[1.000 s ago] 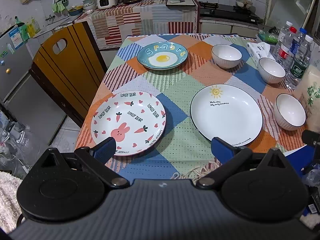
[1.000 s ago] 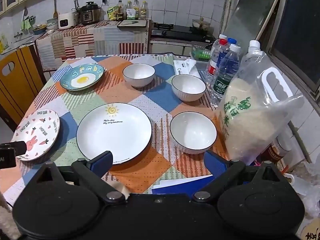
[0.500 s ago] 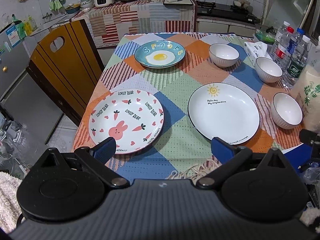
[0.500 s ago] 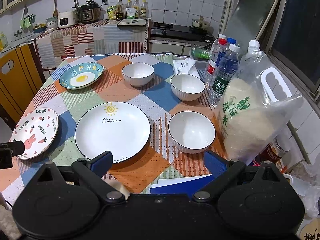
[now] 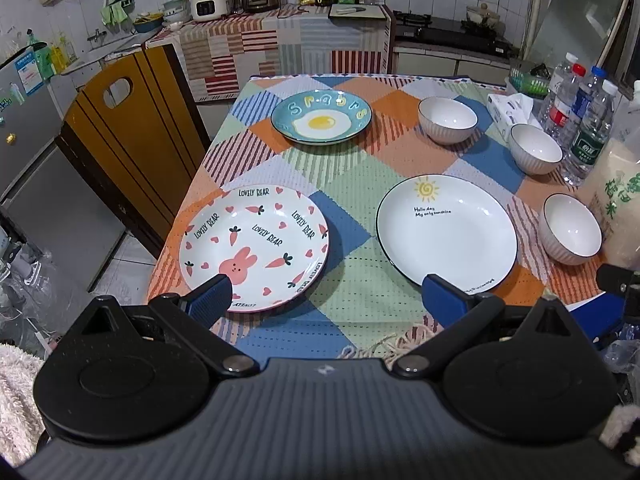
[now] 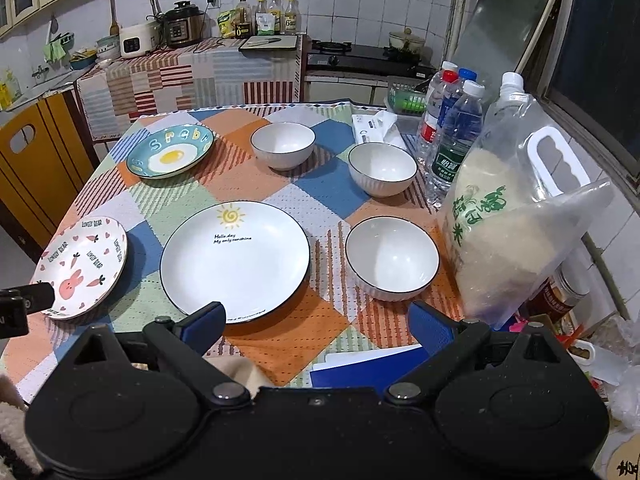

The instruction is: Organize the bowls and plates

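While both cameras have drawn back and risen a little over the last second, so that more of the bench [image 5: 352, 184] shows than before, nothing on its checked cloth has shifted, and I judge the sorting has not yet begun.

Biggest of the dishes, the white sun plate [image 5: 446, 232] lies near the front edge at the middle. Left of it, apart, sits the rabbit plate [image 5: 256, 240], close to the bench's left edge. At the far side lies the blue egg plate [image 5: 321, 122]. Three white bowls run down the right side, none touching: the far bowl [image 6: 283, 150], the middle bowl [image 6: 382, 174] just beside the water bottles [image 6: 456, 140], and the near bowl [image 6: 392, 258] just beside the bag of rice [image 6: 516, 220].

Pulling back has left every dish in sight and none stacked, so all six remain to be gathered.

Hovering above the front edge, the left gripper [image 5: 326, 294] points between the rabbit plate and the sun plate, its fingers spread wide and empty. Likewise the right gripper [image 6: 316, 318] hangs over the front right corner, aimed between the sun plate and the near bowl, fingers [image 6: 430, 326] released and grasping nothing.
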